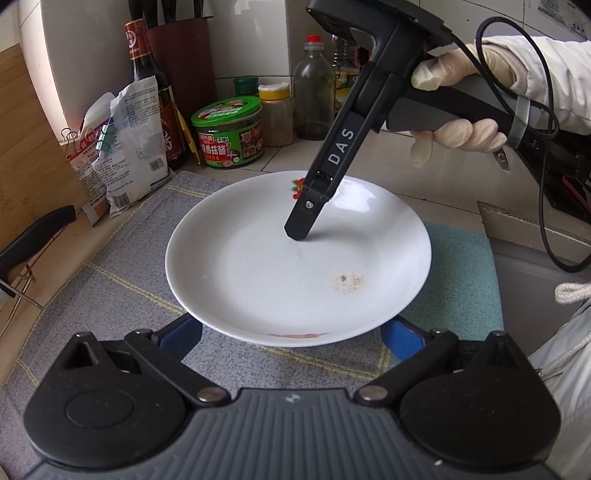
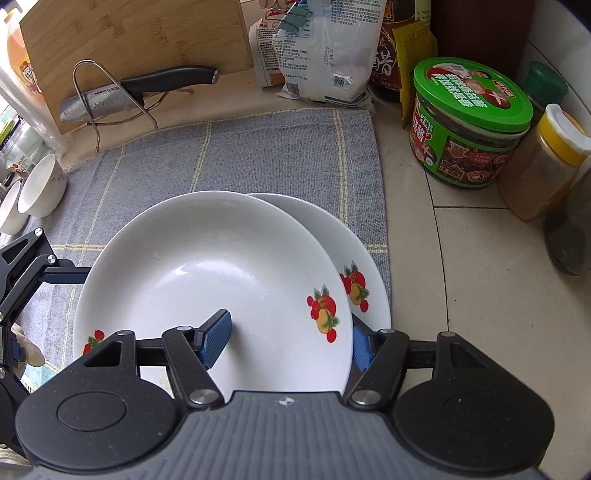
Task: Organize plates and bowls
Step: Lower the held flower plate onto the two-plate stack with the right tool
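Kitchen things crowd the back of the table [image 2: 461, 258]: a jar with a green lid [image 2: 469, 122], a spice jar with a yellow lid [image 2: 546, 162], bags [image 2: 325, 48], a wooden board [image 2: 129, 33] and a knife [image 2: 140, 92] on a wire stand. A grey cloth [image 2: 240, 155] with yellow lines lies on the table.

Two white plates with fruit pictures are on the cloth. The top plate [image 2: 207, 266] sits over the lower plate [image 2: 332, 236], but not straight, so the lower one peeks out on the side nearer the jars.

The right hand-held gripper [image 2: 288, 341] is grasping the top plate. One blue pad is inside it and the other is outside its rim. A gloved hand [image 1: 454, 107] holds this tool.

The left hand-held gripper [image 1: 293, 332] is released, with its jaws spread wide. Its blue tips are partly hidden under the near edge of the top plate.

Two small white bowls [image 2: 42, 188] stand at the far edge of the cloth, well apart from the plates.
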{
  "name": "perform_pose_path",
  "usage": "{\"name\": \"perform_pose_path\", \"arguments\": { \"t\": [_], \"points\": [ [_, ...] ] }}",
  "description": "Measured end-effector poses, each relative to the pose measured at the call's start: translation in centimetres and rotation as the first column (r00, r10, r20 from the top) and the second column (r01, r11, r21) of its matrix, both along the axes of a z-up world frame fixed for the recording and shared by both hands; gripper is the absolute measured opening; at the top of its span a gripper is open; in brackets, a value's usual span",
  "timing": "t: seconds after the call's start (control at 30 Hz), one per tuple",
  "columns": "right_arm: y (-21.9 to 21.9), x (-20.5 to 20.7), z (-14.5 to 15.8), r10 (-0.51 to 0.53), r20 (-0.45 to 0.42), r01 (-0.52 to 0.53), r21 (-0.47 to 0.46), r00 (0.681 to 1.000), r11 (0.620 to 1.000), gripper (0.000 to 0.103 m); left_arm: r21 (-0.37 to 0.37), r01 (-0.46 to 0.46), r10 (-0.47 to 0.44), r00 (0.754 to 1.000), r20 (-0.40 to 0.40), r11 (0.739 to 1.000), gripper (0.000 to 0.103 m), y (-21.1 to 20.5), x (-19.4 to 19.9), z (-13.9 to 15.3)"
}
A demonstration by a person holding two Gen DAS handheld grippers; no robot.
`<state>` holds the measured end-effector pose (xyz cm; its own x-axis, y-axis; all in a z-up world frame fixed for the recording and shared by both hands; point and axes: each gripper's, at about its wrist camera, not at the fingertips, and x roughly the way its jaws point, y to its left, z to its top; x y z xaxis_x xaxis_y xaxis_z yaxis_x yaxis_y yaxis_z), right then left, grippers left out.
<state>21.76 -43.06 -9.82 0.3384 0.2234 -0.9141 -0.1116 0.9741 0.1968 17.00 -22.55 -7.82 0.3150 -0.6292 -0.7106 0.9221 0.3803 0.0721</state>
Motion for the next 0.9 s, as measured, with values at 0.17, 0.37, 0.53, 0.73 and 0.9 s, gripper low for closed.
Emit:
{"name": "perform_pose_path", "arguments": {
  "t": [0.17,0.37,0.53,0.73,0.9],
  "points": [
    [0.3,0.1,0.1,-0.005,-0.028,0.005,-0.024,1.000,1.000,0.072,-0.004,0.005,-0.005,1.000,0.003,1.000,0.102,0.0,-0.1,-0.1],
    [0.4,0.1,0.2,-0.015,-0.064,0.013,-0.036,0.998,0.999,0.073,-0.004,0.015,-0.015,1.000,0.007,1.000,0.102,0.0,-0.1,-0.1],
    [0.4,-0.2,0.5,-0.031,-0.090,0.028,-0.037,0.995,0.999,0.074,-0.006,0.021,-0.021,1.000,0.012,1.000,0.102,0.1,0.0,-0.1],
    [0.0,-0.3,0.9,-0.071,-0.122,0.068,-0.029,0.990,0.997,0.075,-0.015,0.032,-0.032,0.999,0.019,0.999,0.102,0.2,0.1,-0.2],
    [-0.2,-0.5,1.2,-0.107,-0.138,0.105,-0.026,0.985,0.994,0.076,-0.027,0.040,-0.040,0.999,0.027,0.999,0.102,0.2,0.0,-0.2]
  ]
}}
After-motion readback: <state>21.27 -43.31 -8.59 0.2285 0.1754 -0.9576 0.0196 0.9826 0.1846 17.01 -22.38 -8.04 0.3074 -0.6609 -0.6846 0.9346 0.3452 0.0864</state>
